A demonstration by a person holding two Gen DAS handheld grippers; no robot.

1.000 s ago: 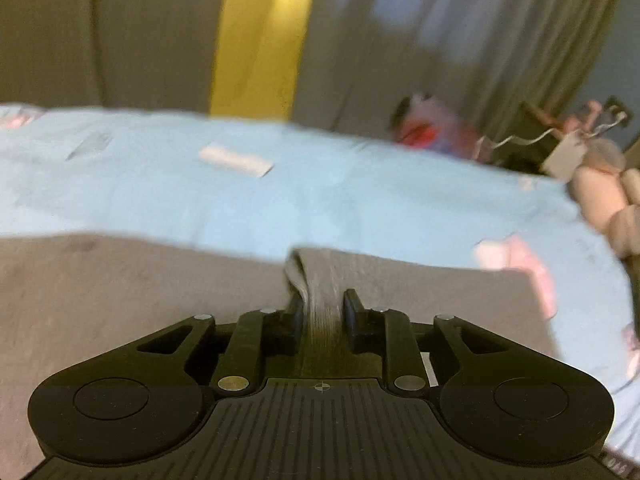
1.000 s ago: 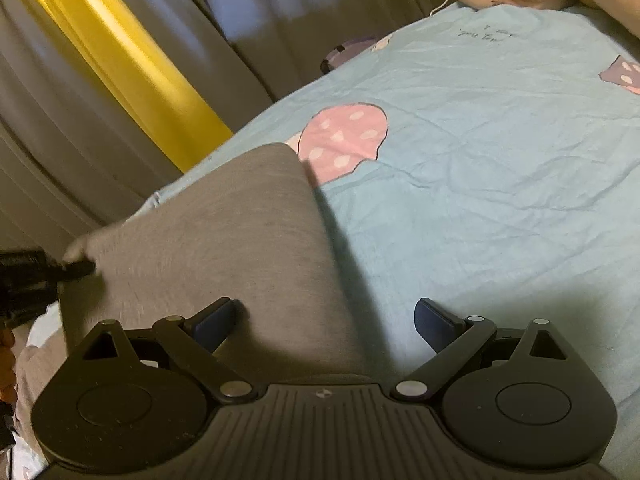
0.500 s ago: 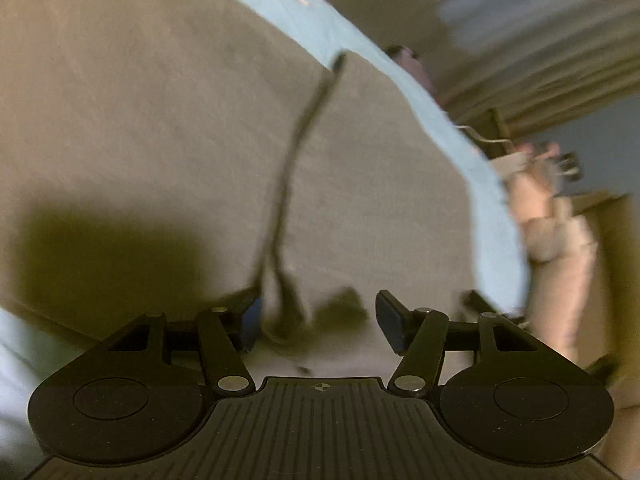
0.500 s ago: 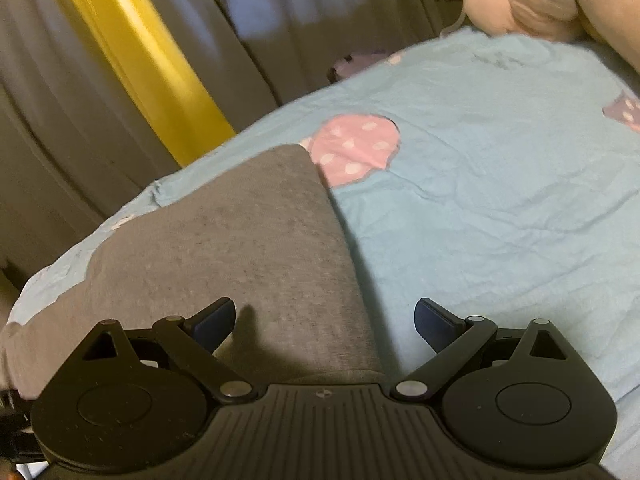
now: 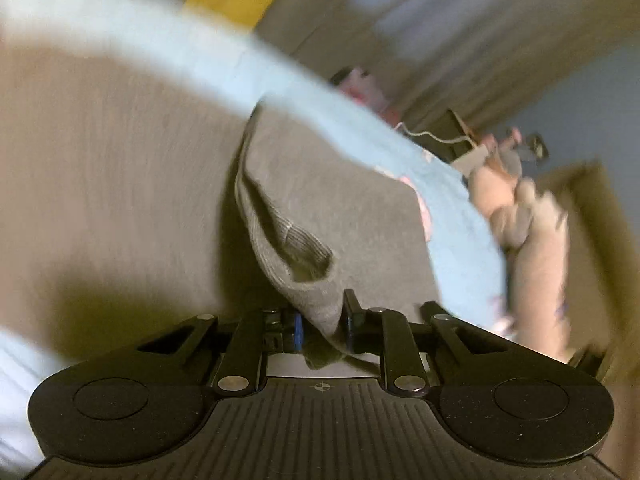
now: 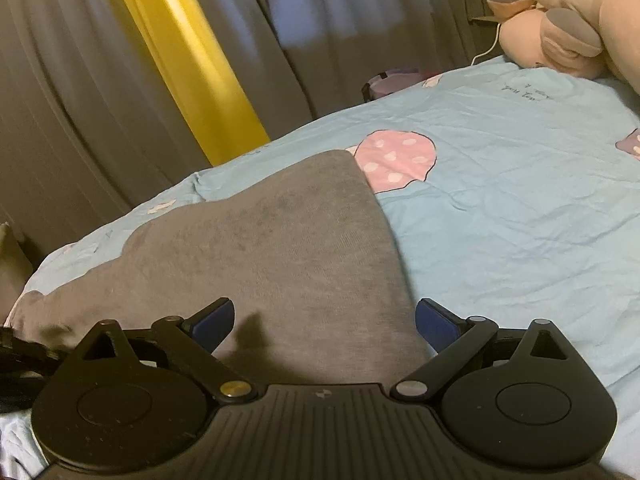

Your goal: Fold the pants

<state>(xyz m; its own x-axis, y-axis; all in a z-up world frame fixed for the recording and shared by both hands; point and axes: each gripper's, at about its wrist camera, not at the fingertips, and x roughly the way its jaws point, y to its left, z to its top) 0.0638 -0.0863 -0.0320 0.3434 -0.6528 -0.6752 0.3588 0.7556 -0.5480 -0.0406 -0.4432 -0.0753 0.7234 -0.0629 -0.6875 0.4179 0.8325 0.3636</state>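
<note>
Grey pants point(image 5: 120, 200) lie spread on a light blue bed sheet point(image 5: 200, 52). In the left wrist view, which is blurred, a ribbed hem fold point(image 5: 304, 240) of the pants rises into my left gripper point(image 5: 322, 324). Its jaws are closing and pinch that fabric between the pads. In the right wrist view a folded part of the pants point(image 6: 280, 248) runs away from me across the sheet point(image 6: 500, 220). My right gripper point(image 6: 324, 320) hovers open over the near end of it, with cloth below the fingers and nothing gripped.
A pink plush toy point(image 6: 560, 36) lies at the bed's far right corner. Grey curtains with a yellow strip point(image 6: 188, 60) hang behind the bed. A pink dotted print point(image 6: 394, 160) marks the sheet beside the pants. Bare sheet stretches to the right.
My left gripper released the pants edge, opened, swung across the grey cloth and closed on the ribbed hem. The right gripper stayed open and rose slightly, rolling a little.
</note>
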